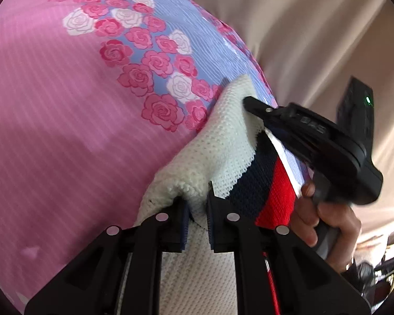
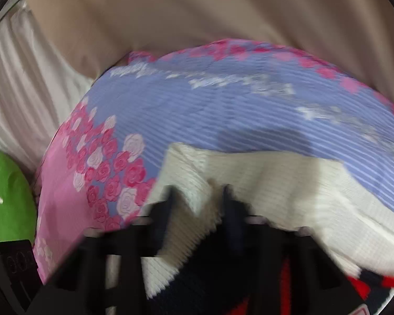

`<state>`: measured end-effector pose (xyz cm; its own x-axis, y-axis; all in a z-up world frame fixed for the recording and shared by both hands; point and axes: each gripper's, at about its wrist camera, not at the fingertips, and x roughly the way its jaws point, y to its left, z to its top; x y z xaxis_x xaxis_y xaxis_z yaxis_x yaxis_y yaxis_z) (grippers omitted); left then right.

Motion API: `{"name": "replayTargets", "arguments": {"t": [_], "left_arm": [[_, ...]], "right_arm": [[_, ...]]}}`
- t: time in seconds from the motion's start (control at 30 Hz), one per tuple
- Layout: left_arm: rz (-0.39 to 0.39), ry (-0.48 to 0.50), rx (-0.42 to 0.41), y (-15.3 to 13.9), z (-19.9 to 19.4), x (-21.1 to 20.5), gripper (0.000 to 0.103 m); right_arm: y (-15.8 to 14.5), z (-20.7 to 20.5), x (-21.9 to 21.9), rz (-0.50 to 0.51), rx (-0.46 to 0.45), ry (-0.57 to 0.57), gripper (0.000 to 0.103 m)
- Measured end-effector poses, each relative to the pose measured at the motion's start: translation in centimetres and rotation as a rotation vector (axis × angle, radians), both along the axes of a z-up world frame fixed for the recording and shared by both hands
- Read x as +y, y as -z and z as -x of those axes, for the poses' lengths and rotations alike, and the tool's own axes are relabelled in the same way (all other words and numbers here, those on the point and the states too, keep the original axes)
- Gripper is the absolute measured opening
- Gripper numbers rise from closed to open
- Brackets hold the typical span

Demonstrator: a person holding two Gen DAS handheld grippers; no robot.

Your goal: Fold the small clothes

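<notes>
A small white knit garment [image 1: 210, 144] with a navy band [image 1: 254, 178] and a red band [image 1: 278, 197] is draped over a bed. My left gripper [image 1: 197, 204] is shut on a bunched fold of its white part at the near end. My right gripper [image 1: 252, 105], held in a hand [image 1: 325, 218], has its tip at the garment's far edge. In the blurred right wrist view the white knit [image 2: 289, 183] is pinched between that gripper's [image 2: 199, 202] dark fingers, with the navy and red bands below them.
The bed cover [image 1: 52, 131] is pink and lilac-striped with roses [image 2: 223, 120]. Beige curtain [image 1: 302, 26] hangs behind the bed [image 2: 170, 13]. A white pleated curtain [image 2: 18, 92] and a green object [image 2: 5, 183] are at the left.
</notes>
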<state>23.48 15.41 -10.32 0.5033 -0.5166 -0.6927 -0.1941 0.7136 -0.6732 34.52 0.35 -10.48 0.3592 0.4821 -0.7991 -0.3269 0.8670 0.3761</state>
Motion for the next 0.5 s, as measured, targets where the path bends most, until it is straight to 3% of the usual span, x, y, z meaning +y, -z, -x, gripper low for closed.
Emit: {"name": "replayTargets", "arguments": {"t": [0.17,0.3,0.37,0.43,0.5], "left_arm": [[0.003,0.005,-0.012,0.0,-0.2,1.0,0.010],[-0.032,0.015,-0.039,0.0,-0.1,0.6,0.010],[-0.076,0.029,-0.050,-0.3,-0.2,0.0,0.010],[-0.088,0.045,-0.039,-0.6,-0.5,-0.3,0.010],[-0.076,0.053,-0.025,-1.2,-0.1,0.1,0.013]], "right_arm": [[-3.2,-1.1,1.0,-0.041,-0.114,0.032,0.008],[0.4,-3.4,3.7,0.091,-0.064,0.032,0.008],[0.2,-3.6,3.4,0.064,-0.062,0.077,0.009],[-1.7,-2.6,2.3,0.035,-0.070,0.118,0.009],[-5.3,1.1,-0.2,0.006,-0.165,0.159,0.010]]}}
